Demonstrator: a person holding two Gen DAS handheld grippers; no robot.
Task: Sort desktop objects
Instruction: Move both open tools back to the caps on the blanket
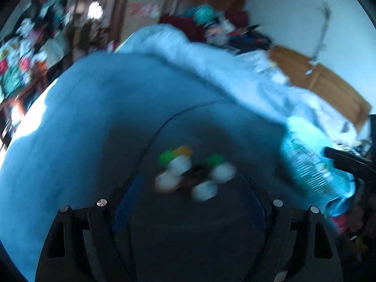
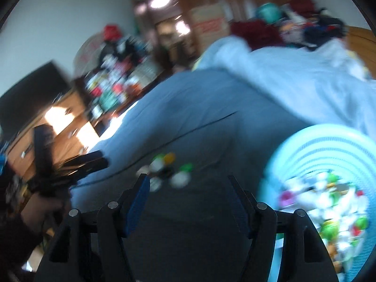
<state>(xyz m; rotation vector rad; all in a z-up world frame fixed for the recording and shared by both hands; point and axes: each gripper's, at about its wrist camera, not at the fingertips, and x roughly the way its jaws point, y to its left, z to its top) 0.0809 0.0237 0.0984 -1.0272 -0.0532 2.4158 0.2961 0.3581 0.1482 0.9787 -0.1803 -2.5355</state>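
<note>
Both views are blurred. The left hand-held gripper point(image 1: 190, 178) hangs over a dark mat point(image 1: 246, 145) spread on a blue bed point(image 1: 98, 108), its fingers apart with nothing between them. Just ahead of its tips lies a small cluster of caps point(image 1: 195, 174) (white, green and orange, as far as the blur allows). A light blue basket point(image 1: 312, 171) stands on the right, near the mat's edge.

In the right wrist view the right hand-held gripper point(image 2: 189, 183) is also spread wide and empty, the caps point(image 2: 166, 171) just beyond its fingers. The basket point(image 2: 329, 150) sits close on the right, holding a mix of coloured pieces point(image 2: 324, 209). The left hand-held gripper point(image 2: 87, 164) shows at the left.
</note>
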